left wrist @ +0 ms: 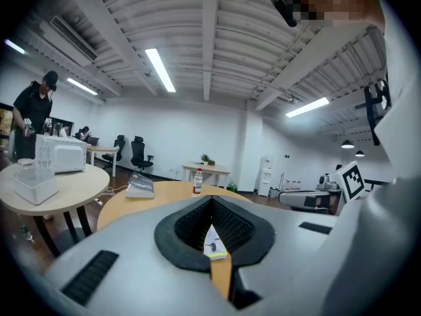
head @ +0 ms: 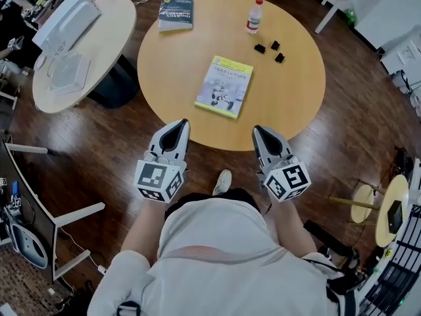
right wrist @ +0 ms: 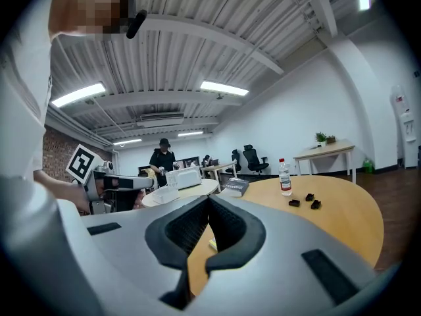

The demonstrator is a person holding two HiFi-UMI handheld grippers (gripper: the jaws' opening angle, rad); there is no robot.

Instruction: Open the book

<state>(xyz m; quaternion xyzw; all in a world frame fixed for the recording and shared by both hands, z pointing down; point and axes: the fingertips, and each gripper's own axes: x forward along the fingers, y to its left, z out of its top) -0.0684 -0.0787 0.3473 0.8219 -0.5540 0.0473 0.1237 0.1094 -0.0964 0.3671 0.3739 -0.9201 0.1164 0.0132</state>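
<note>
A closed book with a yellow-green cover (head: 225,86) lies flat near the middle of the round wooden table (head: 296,104). My left gripper (head: 176,125) hovers at the table's near edge, short of the book and to its left, jaws shut on nothing. My right gripper (head: 261,131) is level with it, to the book's right, also shut and empty. In the left gripper view the tips (left wrist: 212,201) meet, and a sliver of the book (left wrist: 212,243) shows in the gap below them. The right gripper view shows closed tips (right wrist: 209,200) and a corner of the book (right wrist: 212,244).
A dark book (head: 175,10) lies at the table's far left edge. A water bottle (head: 254,16) and small black pieces (head: 270,49) sit at the far right. A second round table (head: 115,38) on the left carries a white appliance (head: 67,20). A person (left wrist: 31,114) stands beyond it.
</note>
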